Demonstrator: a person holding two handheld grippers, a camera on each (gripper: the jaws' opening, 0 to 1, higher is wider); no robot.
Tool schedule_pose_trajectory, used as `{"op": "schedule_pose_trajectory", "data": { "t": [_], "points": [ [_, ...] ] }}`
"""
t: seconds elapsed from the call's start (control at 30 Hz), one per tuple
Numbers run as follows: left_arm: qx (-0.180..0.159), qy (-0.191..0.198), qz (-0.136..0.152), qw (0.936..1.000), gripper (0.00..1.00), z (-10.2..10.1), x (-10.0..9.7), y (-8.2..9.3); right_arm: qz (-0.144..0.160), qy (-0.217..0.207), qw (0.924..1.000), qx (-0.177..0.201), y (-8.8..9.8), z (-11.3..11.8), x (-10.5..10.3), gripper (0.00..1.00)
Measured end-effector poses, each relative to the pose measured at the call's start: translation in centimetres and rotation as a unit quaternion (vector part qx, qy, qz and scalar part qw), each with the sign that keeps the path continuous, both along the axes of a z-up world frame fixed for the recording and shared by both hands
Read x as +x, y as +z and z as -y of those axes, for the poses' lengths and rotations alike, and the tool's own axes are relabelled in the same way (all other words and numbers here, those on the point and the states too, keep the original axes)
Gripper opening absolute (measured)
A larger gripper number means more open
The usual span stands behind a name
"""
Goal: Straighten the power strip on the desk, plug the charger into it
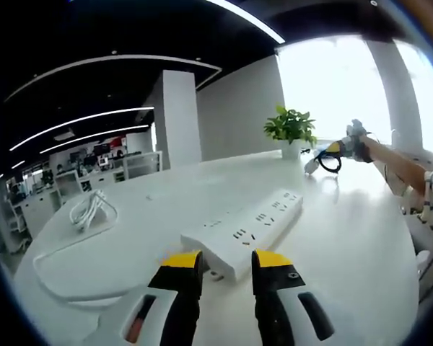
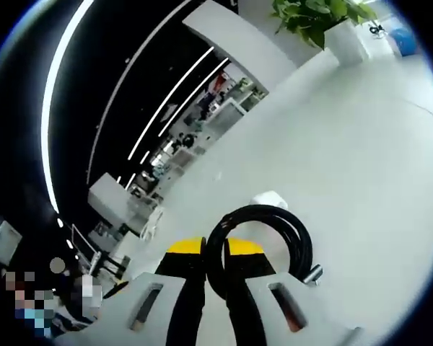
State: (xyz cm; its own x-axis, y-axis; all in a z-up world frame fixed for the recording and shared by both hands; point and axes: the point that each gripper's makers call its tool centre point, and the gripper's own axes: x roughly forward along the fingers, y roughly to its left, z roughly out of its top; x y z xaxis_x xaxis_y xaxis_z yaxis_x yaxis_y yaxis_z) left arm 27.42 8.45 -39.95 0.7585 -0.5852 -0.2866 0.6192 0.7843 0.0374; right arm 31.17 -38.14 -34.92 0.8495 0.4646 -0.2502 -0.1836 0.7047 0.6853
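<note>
While we scanned left to right: coiled white cord (image 1: 89,210) on worktop (image 1: 346,238), power strip (image 1: 247,231) lying skewed just beyond our left gripper (image 1: 226,261), jaws parted, empty; right gripper (image 2: 215,252) clamped black charger cable (image 2: 263,241), white charger (image 2: 269,199) just beyond; potted plant (image 1: 291,130) at far edge.

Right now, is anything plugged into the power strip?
No. In the left gripper view the power strip lies on the desk with all visible sockets empty; the charger and its coiled cable sit at the right gripper.
</note>
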Motion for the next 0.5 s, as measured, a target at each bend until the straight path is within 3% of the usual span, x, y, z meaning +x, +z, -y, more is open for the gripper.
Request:
{"op": "schedule_pose_trajectory", "data": {
  "t": [0.17, 0.5],
  "points": [
    [0.006, 0.001, 0.006, 1.0000, 0.27, 0.1, 0.1, 0.1, 0.005, 0.015, 0.9999, 0.001, 0.3, -0.5, -0.3, 0.08],
    [0.020, 0.002, 0.012, 0.9997, 0.28, 0.3, 0.2, 0.0, 0.010, 0.063, 0.9972, 0.039, 0.7, -2.9, -1.9, 0.08]
  ]
}}
